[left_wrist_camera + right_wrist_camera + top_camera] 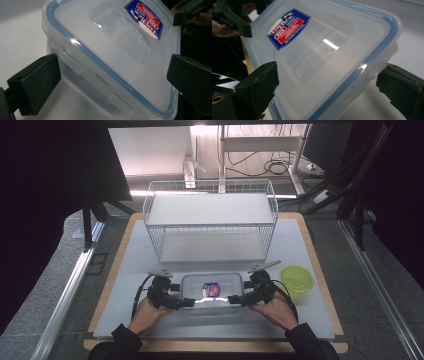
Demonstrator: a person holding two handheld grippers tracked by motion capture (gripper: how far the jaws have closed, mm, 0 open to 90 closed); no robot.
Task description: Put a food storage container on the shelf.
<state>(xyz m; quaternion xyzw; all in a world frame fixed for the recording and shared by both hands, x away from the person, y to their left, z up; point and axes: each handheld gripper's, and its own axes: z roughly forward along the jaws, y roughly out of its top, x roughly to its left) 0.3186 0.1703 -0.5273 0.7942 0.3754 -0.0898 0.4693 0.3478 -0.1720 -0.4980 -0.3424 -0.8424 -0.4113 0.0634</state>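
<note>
A clear plastic container point(220, 281) with a blue-sealed lid and a red and blue sticker point(212, 289) sits at the front middle of the grey mat. My left gripper point(186, 302) holds its left end and my right gripper point(235, 299) its right end. In the left gripper view the two black jaws stand wide apart around the container point(105, 37), each against a side, with the left gripper point(113, 82) shut on it. In the right gripper view the right gripper point(329, 92) clamps the container point(324, 37) the same way. I cannot tell whether the box is lifted off the mat.
A white two-level wire rack point(210, 215) stands behind the container at mid table. A round green lidded tub point(297, 278) sits just right of my right hand. Bare grey mat point(300, 240) lies on both sides of the rack, with wooden table edges around it.
</note>
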